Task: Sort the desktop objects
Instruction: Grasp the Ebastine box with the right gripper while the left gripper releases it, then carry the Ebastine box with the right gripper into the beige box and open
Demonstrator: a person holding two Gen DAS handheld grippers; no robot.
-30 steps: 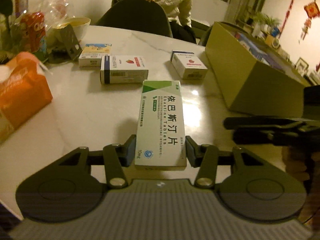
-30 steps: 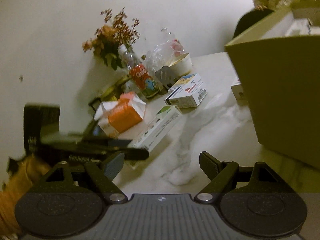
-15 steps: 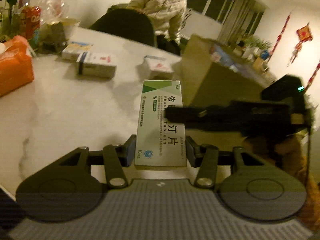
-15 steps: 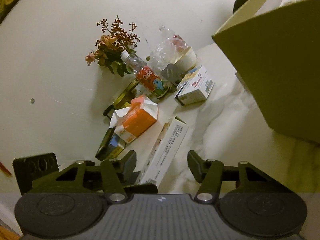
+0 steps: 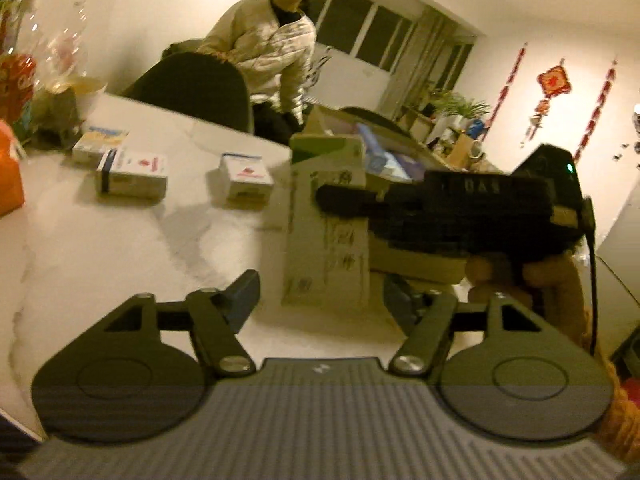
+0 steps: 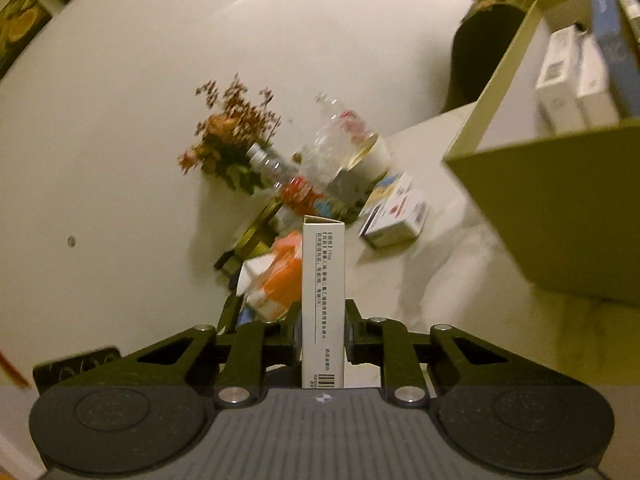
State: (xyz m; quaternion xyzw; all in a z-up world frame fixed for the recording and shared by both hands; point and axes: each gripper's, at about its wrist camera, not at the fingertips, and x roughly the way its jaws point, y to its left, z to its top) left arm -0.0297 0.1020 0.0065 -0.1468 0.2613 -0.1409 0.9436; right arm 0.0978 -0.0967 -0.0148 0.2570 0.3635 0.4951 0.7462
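Note:
A long white tablet box with a green end (image 5: 326,220) hangs blurred above the marble table (image 5: 120,248). It lies between the jaws of my left gripper (image 5: 320,284), which are opening, and neither pad touches it. My right gripper (image 5: 326,200) reaches in from the right and is shut across the box. In the right wrist view that box (image 6: 323,280) stands on edge, clamped by its two broad faces in my right gripper (image 6: 323,332). The olive storage box (image 6: 560,220) sits at the right and holds several packs.
Three small medicine boxes (image 5: 132,174) (image 5: 246,178) (image 5: 100,144) lie on the far table. An orange tissue pack (image 6: 280,276), bottles, a bowl (image 6: 370,158) and flowers (image 6: 232,136) crowd the wall side. A person (image 5: 272,52) sits behind a dark chair (image 5: 192,88).
My right gripper closed on the tablet box and my left gripper's jaws spread off it. Both hands rose and swung toward the olive box.

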